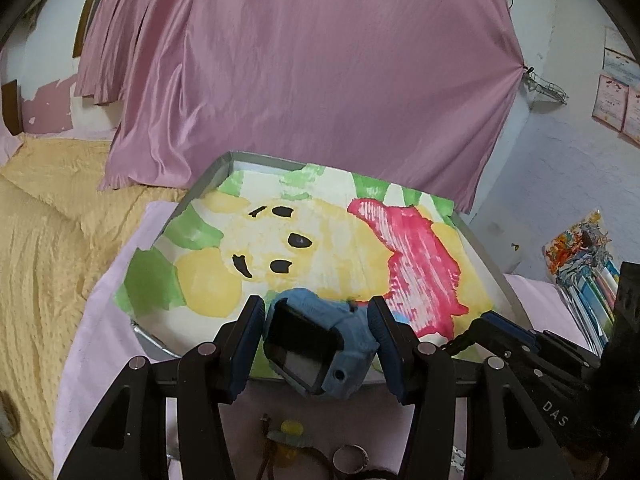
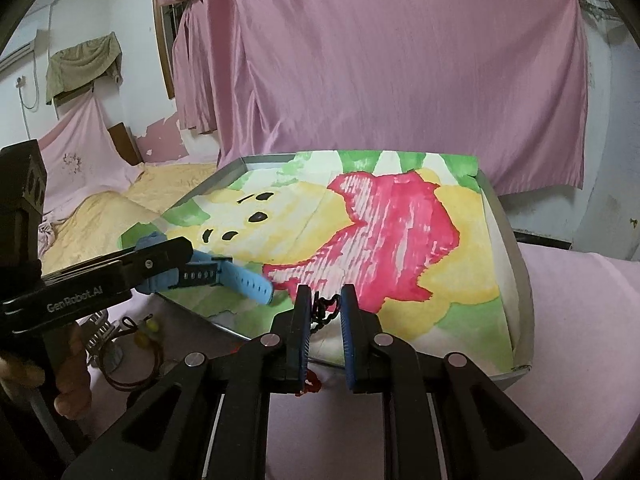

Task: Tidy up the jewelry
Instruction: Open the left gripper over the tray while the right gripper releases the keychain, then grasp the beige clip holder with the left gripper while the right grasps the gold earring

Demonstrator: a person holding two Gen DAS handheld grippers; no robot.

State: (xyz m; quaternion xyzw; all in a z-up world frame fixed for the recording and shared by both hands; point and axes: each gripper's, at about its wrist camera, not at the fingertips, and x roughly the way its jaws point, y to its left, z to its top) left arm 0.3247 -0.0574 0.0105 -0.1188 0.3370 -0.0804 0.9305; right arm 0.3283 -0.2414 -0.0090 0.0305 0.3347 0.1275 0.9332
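Both grippers over the near edge of the tray, each with 1 jewelry item in its jaws.

Left gripper (image 1: 316, 320) about half open, pads clamped on either side of a blue watch (image 1: 316, 352), screen facing the camera; in the right wrist view its strap (image 2: 244, 280) sticks out over the tray's near-left corner. Right gripper (image 2: 325, 312) nearly closed, pinching a dark chain (image 2: 323, 309) that hangs between the pads; something red (image 2: 310, 385) shows below them, can't tell if it belongs to the chain. Metal tray (image 1: 222, 168) lined with a painted bear sheet (image 1: 320, 240), sits on pink cloth (image 2: 580, 340). Loose on the cloth near the tray: ring (image 1: 350, 458), brown cord loop (image 2: 132, 364), small yellow piece (image 1: 291, 427). Pink curtain (image 1: 320, 72) behind.
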